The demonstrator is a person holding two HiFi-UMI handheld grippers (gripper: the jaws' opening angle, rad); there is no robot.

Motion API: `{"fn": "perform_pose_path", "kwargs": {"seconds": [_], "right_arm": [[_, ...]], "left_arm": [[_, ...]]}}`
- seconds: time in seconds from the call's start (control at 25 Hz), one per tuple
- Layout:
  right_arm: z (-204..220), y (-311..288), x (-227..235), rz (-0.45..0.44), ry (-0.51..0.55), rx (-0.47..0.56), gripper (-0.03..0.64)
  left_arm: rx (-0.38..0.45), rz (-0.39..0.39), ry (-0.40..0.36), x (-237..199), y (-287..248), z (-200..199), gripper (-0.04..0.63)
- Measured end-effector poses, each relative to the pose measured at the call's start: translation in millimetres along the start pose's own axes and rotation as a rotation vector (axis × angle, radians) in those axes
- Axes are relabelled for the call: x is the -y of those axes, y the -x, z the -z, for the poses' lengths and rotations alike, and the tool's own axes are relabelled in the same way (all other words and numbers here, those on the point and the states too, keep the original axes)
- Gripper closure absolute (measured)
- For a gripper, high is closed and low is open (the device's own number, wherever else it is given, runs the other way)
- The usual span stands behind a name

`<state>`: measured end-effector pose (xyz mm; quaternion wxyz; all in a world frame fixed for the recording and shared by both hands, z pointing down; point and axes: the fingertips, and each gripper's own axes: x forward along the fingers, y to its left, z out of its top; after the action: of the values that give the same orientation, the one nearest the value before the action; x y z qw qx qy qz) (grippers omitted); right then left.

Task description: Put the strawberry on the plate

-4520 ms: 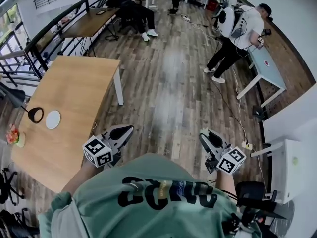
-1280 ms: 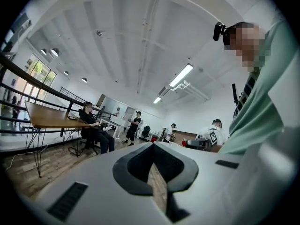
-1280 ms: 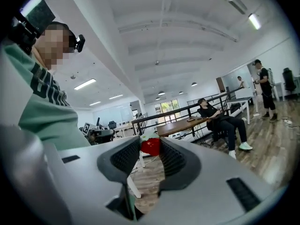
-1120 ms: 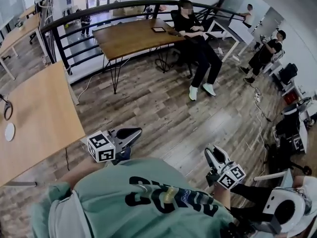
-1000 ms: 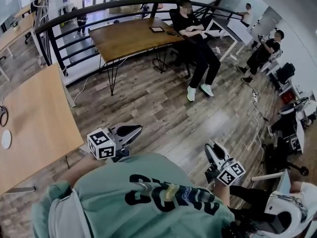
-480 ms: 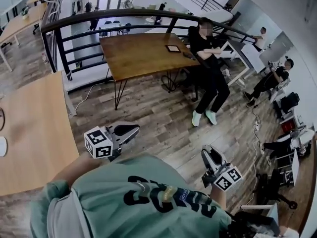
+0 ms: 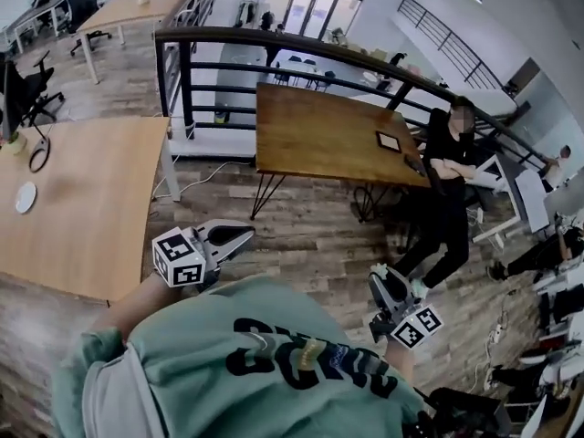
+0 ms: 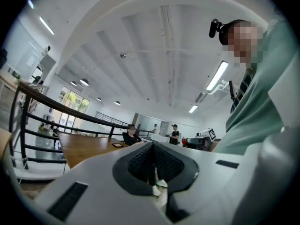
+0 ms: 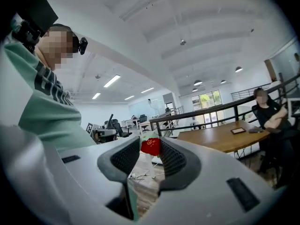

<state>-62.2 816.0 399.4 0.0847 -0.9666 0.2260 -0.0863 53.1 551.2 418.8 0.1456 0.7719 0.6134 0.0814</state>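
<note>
Strawberry pinched between right gripper jaws, left gripper jaws pressed together on nothing, both over wood floor; plate well apart on pale table, far left.

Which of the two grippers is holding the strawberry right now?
The right gripper: a red strawberry is pinched between its jaw pads. The left gripper differs in that its jaws are closed together with nothing between them.
</note>
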Motion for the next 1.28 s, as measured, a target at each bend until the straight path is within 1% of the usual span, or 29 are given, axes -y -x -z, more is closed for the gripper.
{"fn": "perform_pose_path", "kwargs": {"seconds": [0.08,0.12,0.24,0.4,0.52,0.6,0.72,0.84,1.0,1.08,1.16,1.28], "right_arm": [[-12,-11,41,-0.063,-0.004,-0.014,0.482],[-19,-14,59,-0.097,0.001,-0.020,0.482],[-38,-34,104,-0.210,0.033,-0.029,0.482],[-37,-72,133,-0.365,0.025,-0.051,0.482],[-25,-103,154,-0.438,-0.034,-0.071,0.482],[-19,-127,157,-0.490,-0.059,-0.093,0.482],[-19,-168,149,-0.562,-0.068,-0.124,0.482],[-25,-215,130,-0.620,-0.050,-0.149,0.482],[-42,-289,88,-0.683,0.010,-0.165,0.482],[-45,-329,60,-0.702,0.015,-0.178,0.482],[-47,-367,29,-0.734,0.043,-0.198,0.482],[-56,-428,2,-0.736,0.066,-0.207,0.482]], "left_arm": [[0.044,-0.073,0.024,1,-24,-7,0.592],[0.061,-0.097,0.039,6,-36,-7,0.592],[0.076,-0.177,0.037,11,-68,-1,0.592],[0.103,-0.316,0.064,5,-81,-1,0.592],[0.098,-0.414,0.060,-4,-80,0,0.592],[0.109,-0.477,0.060,-12,-72,-4,0.592],[0.144,-0.558,0.062,-27,-50,-13,0.592],[0.187,-0.610,0.081,-49,-24,-18,0.592],[0.239,-0.643,0.086,-94,21,-28,0.592],[0.251,-0.659,0.092,-126,53,-37,0.592],[0.256,-0.668,0.091,-156,86,-49,0.592],[0.265,-0.675,0.077,-198,127,-67,0.592]]}}
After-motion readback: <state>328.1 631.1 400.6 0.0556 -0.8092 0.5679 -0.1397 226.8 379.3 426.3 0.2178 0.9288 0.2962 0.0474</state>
